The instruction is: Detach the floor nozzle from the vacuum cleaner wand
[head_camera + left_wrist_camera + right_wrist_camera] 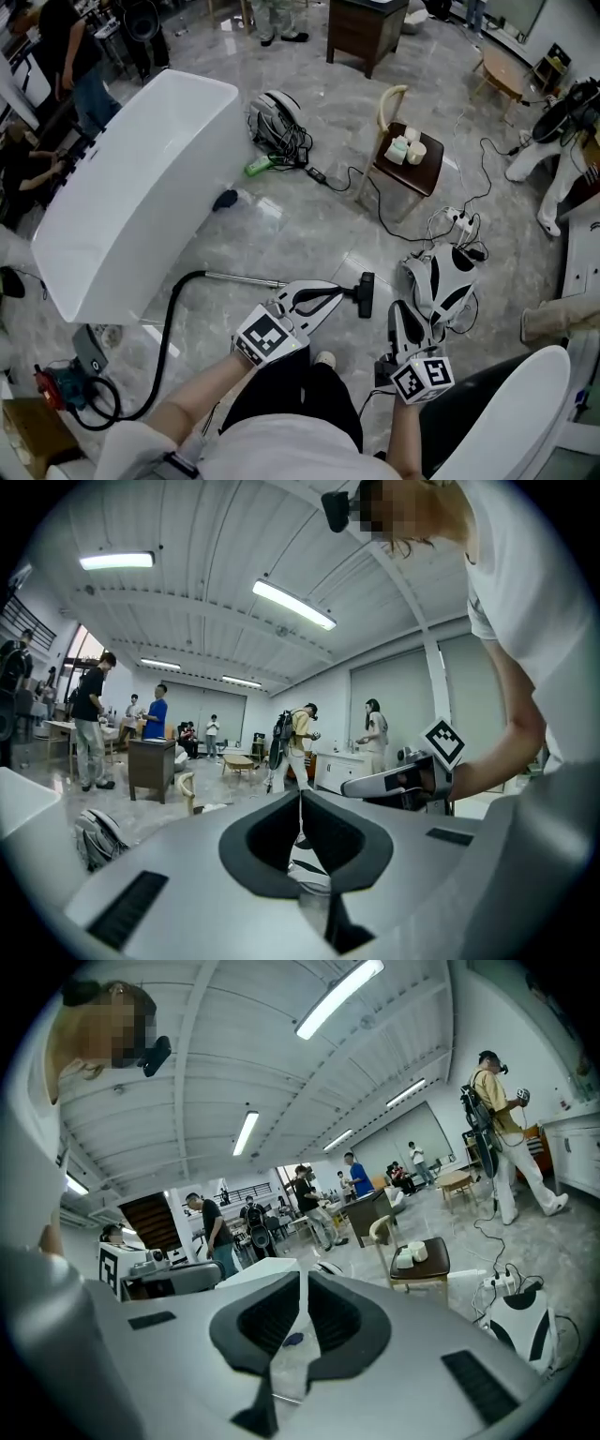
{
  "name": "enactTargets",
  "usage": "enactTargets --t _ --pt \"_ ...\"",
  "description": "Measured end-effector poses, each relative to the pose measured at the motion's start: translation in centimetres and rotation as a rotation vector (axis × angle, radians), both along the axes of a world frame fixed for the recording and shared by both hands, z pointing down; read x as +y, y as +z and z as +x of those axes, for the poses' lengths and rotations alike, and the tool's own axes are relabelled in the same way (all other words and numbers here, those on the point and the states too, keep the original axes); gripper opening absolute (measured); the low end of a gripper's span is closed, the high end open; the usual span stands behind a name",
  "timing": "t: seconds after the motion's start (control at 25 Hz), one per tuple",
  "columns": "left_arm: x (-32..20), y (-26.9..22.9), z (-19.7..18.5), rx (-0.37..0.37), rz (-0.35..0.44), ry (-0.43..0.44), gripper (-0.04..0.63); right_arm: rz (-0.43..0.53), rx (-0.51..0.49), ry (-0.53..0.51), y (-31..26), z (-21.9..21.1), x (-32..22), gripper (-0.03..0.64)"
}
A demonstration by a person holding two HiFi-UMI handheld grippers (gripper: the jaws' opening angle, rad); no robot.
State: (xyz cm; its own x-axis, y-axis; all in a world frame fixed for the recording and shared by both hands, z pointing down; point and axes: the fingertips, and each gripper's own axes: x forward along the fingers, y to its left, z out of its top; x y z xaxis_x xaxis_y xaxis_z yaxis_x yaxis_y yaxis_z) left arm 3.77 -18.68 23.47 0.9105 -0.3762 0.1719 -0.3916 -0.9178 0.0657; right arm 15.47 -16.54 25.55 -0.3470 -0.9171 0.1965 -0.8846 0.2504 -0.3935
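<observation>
While left gripper (337,293) and right gripper (396,311) are pressed together, floor nozzle (367,293) lies between.

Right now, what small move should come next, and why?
Probably open the left gripper and lower it toward the silver metal wand: both it and the right gripper are shut and empty, and the black floor nozzle seems joined to that wand.

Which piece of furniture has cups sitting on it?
The small chair with a dark brown seat and curved pale backrest: white cups stand on it. The dark wooden cabinet and light low table show none.
</observation>
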Motion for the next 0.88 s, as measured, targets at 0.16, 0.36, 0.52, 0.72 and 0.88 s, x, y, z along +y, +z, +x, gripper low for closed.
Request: enactTargets --t 0.16,0.36,0.52,0.72,0.88 --pt "-2.8 1.2 -0.3 -0.025 -0.004 0.021 0.014 0.005 0.05 -0.05 0.3 -0.4 -1.8 0.023" --pt "-4.8 3.5 0.4 -0.047 -0.013 0.044 0.014 0.006 0.07 -0.058 1.6 1.0 -3.5 0.022" --pt "-6.2 6.2 1.0 -0.079 -0.025 0.053 0.014 0.021 0.088 -0.081 3.3 1.9 -5.1 0.022" --pt "-7.5 10.9 1.4 -0.1 -0.043 0.054 0.014 0.027 0.088 -0.123 7.0 2.3 -6.8 0.023" --pt "-8.2 15.5 2.1 -0.103 -0.046 0.064 0.014 0.038 0.091 -0.151 11.0 2.6 -7.6 0.023"
